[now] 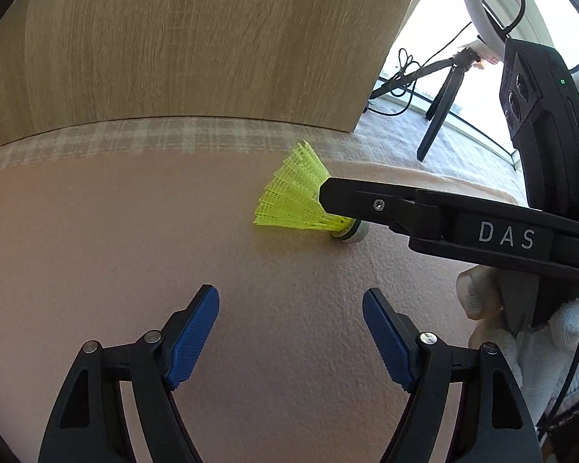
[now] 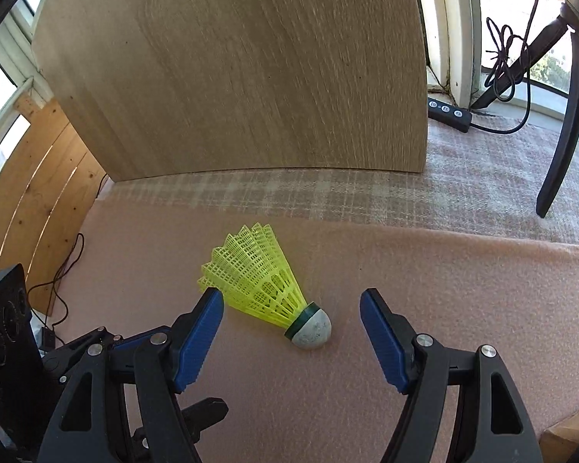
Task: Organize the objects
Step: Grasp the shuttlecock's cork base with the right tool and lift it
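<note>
Item: my right gripper [image 2: 291, 337], jaws spread, nothing clamped. Between them, nearer the left pad: shuttlecock [image 2: 266, 289], on its side on the pink mat [image 2: 444, 301], cork toward me, skirt pointing away.

Item: my left gripper [image 1: 291, 333], jaws released, empty; shuttlecock lies beyond.

Progress: nothing gathered yet; grasp pending.

Behind: wooden panel [image 2: 231, 77].

Each gripper is black plastic with triangular cut-outs in its arms and round silver rivets at the joints. The fingers [image 1: 191, 341] carry blue ribbed pads. The right gripper [image 1: 455, 223] bears white letters "DAS" on its side. The hand [image 1: 521, 332] holding it wears a white knitted glove.
</note>
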`<action>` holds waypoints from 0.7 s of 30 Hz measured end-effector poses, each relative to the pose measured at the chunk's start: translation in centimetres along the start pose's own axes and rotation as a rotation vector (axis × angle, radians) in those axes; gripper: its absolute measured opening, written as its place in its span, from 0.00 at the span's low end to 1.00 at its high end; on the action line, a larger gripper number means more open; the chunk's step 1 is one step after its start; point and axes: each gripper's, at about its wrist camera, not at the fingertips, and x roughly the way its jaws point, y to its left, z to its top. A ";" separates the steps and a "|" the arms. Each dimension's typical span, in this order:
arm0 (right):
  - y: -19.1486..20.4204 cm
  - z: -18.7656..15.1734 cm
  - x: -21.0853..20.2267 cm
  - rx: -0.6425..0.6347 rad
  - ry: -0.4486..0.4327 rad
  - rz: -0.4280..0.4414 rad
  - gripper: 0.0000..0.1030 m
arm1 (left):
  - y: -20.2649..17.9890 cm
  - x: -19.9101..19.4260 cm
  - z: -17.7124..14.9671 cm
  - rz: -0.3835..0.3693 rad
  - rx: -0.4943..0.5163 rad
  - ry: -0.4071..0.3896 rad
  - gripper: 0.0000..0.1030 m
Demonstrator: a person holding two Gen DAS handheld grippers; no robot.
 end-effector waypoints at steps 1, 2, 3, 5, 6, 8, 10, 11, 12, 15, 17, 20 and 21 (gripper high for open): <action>0.0 0.2 0.4 -0.006 0.010 -0.001 0.68 | 0.0 0.5 0.3 0.003 0.001 0.002 0.75; 0.0 0.4 0.8 -0.008 0.019 0.005 0.68 | 0.0 0.8 0.5 0.000 0.001 0.002 0.74; -0.1 0.5 1.1 -0.007 0.028 0.019 0.68 | 0.0 1.2 0.7 -0.007 0.004 0.002 0.71; -0.3 0.8 1.6 -0.010 0.038 0.033 0.68 | 0.0 1.6 1.1 -0.009 0.007 -0.009 0.70; -0.4 0.8 1.8 -0.007 0.042 0.037 0.68 | 0.1 1.9 1.3 -0.016 0.005 -0.012 0.70; -0.7 0.9 2.2 0.018 0.063 0.091 0.68 | 0.2 2.4 1.7 -0.038 -0.003 -0.014 0.70; -0.6 0.8 2.5 0.035 0.078 0.106 0.68 | 0.3 2.6 1.9 -0.061 0.003 -0.025 0.70; -0.3 0.7 2.5 0.022 0.083 0.095 0.68 | 0.3 2.7 2.0 -0.069 0.003 -0.029 0.69; 0.0 0.5 2.4 0.012 0.091 0.094 0.67 | 0.2 2.9 2.1 -0.079 0.006 -0.033 0.66; 0.5 0.3 2.4 0.003 0.113 0.088 0.41 | -0.1 3.3 2.5 -0.089 0.021 -0.037 0.61; 0.5 0.1 2.6 0.023 0.135 0.100 0.32 | -0.4 3.4 2.5 -0.104 0.030 -0.034 0.57; 1.0 -0.5 2.0 -0.008 0.130 0.083 0.30 | -1.4 3.7 2.3 -0.117 0.062 -0.021 0.51; 1.1 -0.8 1.9 -0.018 0.134 0.080 0.24 | -1.9 3.7 2.1 -0.118 0.082 -0.015 0.47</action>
